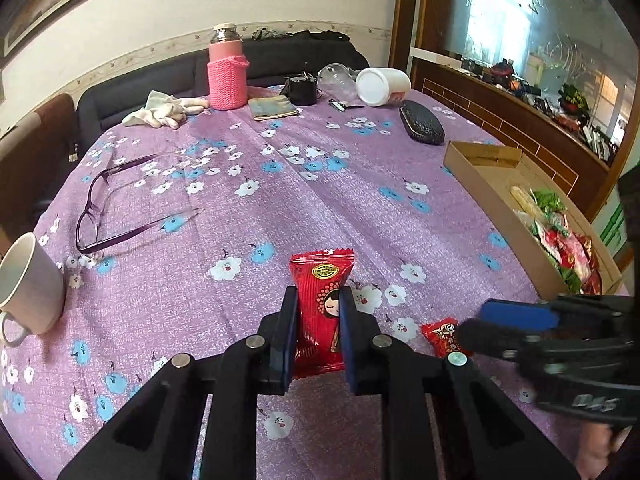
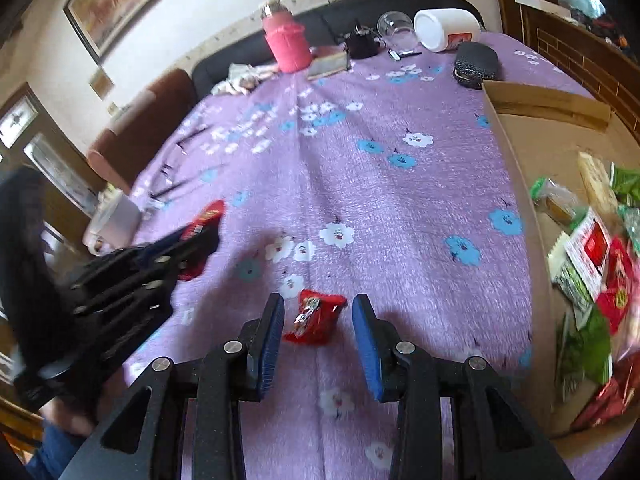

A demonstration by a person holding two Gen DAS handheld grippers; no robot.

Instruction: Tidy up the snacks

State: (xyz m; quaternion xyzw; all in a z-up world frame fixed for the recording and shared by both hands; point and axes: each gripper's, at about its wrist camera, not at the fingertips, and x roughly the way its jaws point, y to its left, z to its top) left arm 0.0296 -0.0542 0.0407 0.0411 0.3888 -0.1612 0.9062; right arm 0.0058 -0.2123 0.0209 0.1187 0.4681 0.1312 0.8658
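A tall red snack packet (image 1: 322, 276) with a cartoon face stands upright between the blue pads of my left gripper (image 1: 318, 300), which is shut on it just above the purple flowered tablecloth (image 1: 280, 208). The same packet (image 2: 208, 212) and left gripper (image 2: 208, 232) appear blurred at the left of the right wrist view. A small red packet (image 2: 316, 318) lies on the cloth between the fingers of my right gripper (image 2: 318, 300), which is open, its pads clear of the wrapper. From the left wrist camera, that small packet (image 1: 442, 336) sits by my right gripper (image 1: 472, 320).
A shallow cardboard box (image 1: 480, 188) (image 2: 516, 168) on the right holds several red and green snack packets. A white cup (image 1: 28, 280) and purple glasses (image 1: 120, 200) lie at the left. At the back stand a pink flask (image 1: 227, 72), a white jar (image 1: 382, 86) and a black case (image 1: 422, 122).
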